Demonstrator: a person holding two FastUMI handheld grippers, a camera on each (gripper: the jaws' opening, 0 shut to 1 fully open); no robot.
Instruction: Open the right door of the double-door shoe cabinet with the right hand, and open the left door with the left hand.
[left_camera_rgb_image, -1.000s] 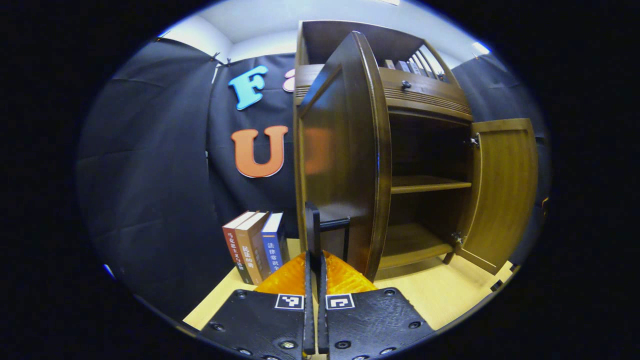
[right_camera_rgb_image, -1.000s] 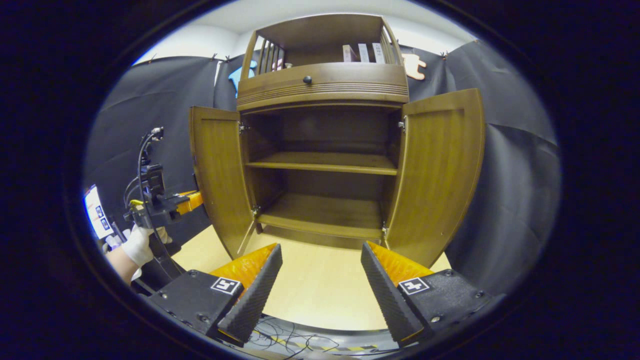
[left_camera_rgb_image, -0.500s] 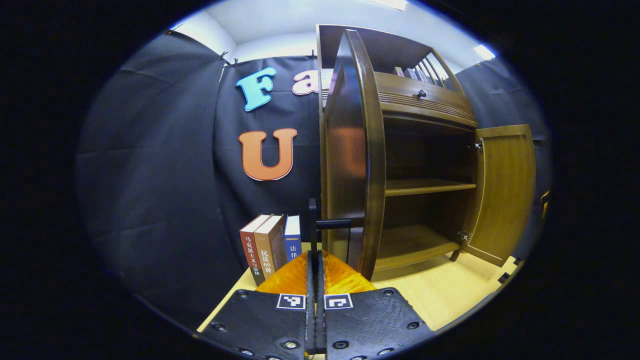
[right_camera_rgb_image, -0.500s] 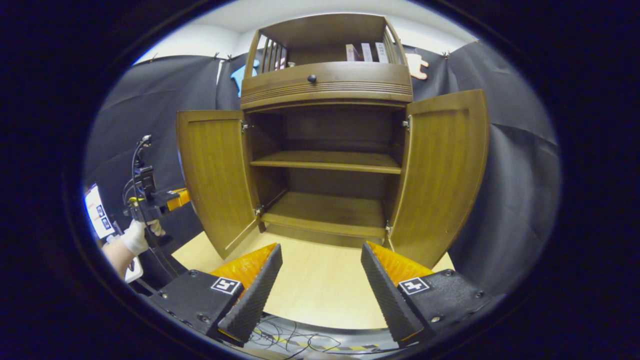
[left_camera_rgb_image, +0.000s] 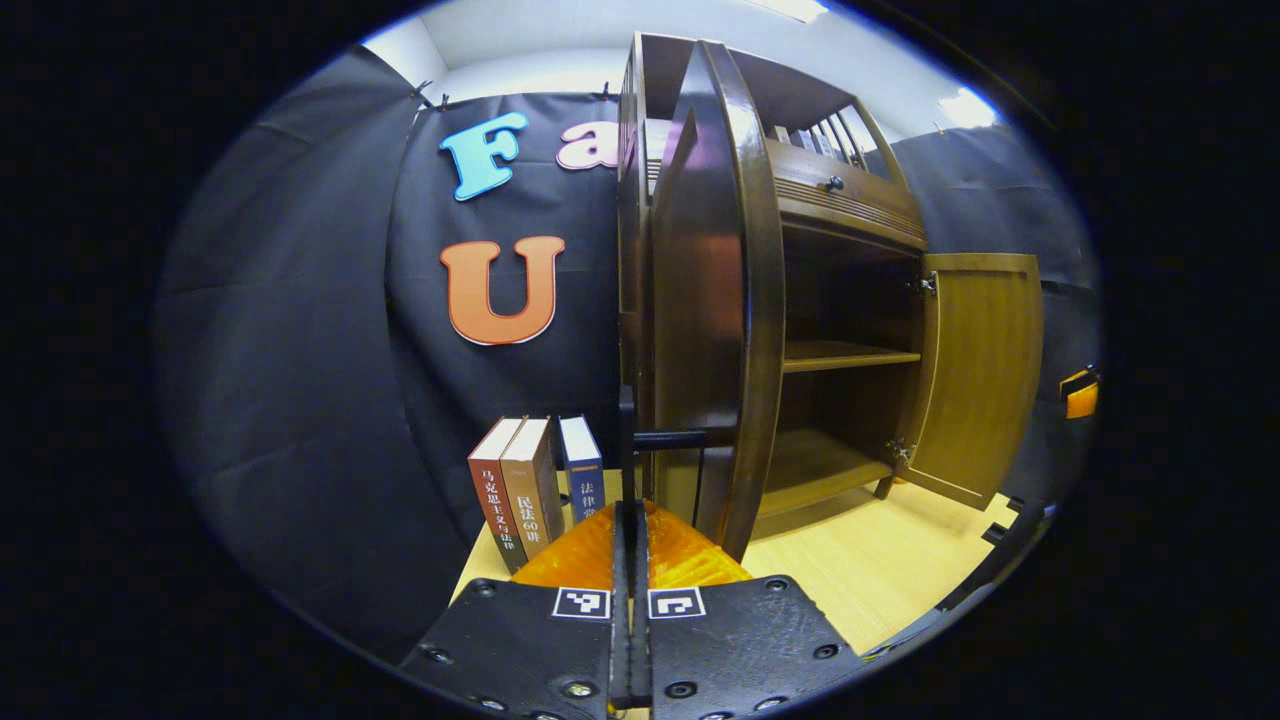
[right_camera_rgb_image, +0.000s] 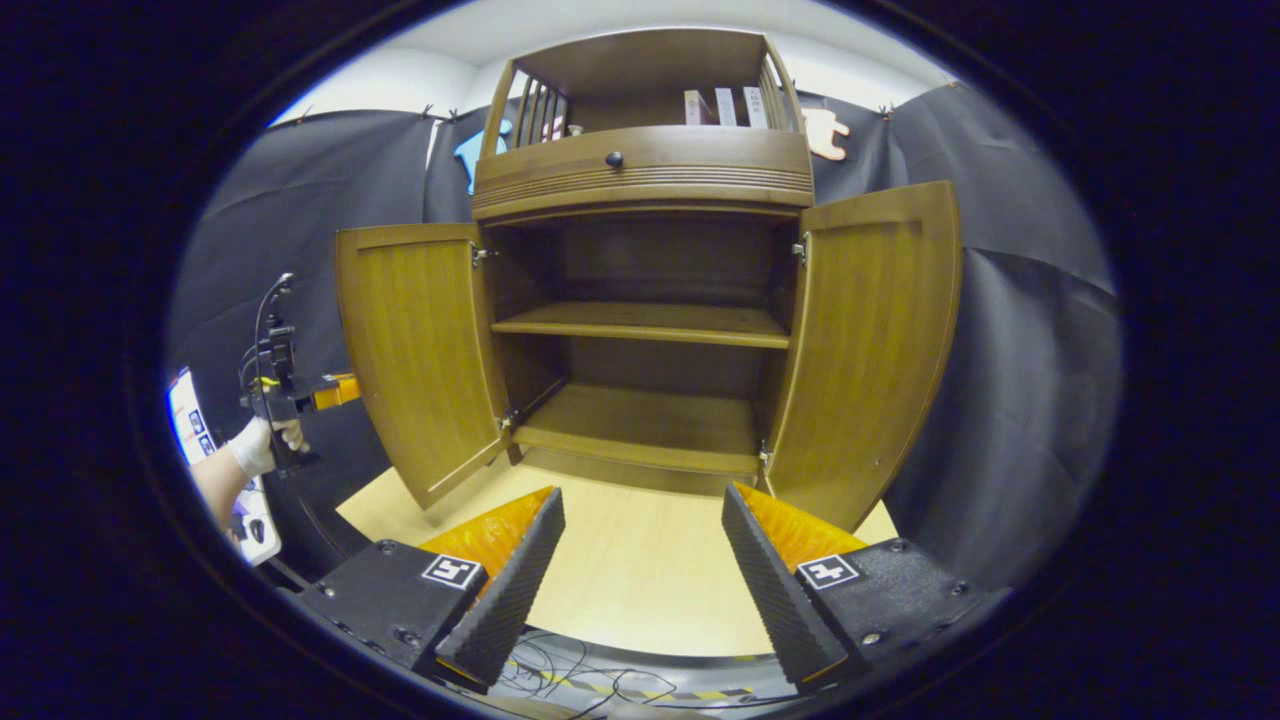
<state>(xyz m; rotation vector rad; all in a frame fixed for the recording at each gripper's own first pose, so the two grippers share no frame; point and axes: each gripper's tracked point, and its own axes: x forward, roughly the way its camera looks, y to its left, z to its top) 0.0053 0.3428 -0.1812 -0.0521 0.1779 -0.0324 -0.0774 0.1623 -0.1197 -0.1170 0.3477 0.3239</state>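
two doors of the shoe cabinet (right_camera_rgb_image: 640, 190) stand swung wide, the left door (right_camera_rgb_image: 415, 350) and the right door (right_camera_rgb_image: 870, 340) both angled outward from a body that sits on the pale wooden table (right_camera_rgb_image: 640, 590). inside, the middle shelf (right_camera_rgb_image: 645, 325) and the bottom shelf (right_camera_rgb_image: 645, 430) are bare. the open top compartment holds a few small upright items (right_camera_rgb_image: 725, 105), too small to identify, and a round knob (right_camera_rgb_image: 614, 159) sits on the drawer front below it.

in the left gripper view the left gripper (left_camera_rgb_image: 631, 520) has its fingers pressed together on the dark bar handle (left_camera_rgb_image: 628, 440) of the left door (left_camera_rgb_image: 715, 300), seen edge-on. three books (left_camera_rgb_image: 535, 490) stand upright on the table just beside the cabinet.

the right gripper (right_camera_rgb_image: 640, 560) hangs in front of the cabinet with its fingers spread well apart, gripping nothing. a gloved hand (right_camera_rgb_image: 255, 445) at the far left of the right gripper view holds the other tool; its fingertips are hidden behind the left door
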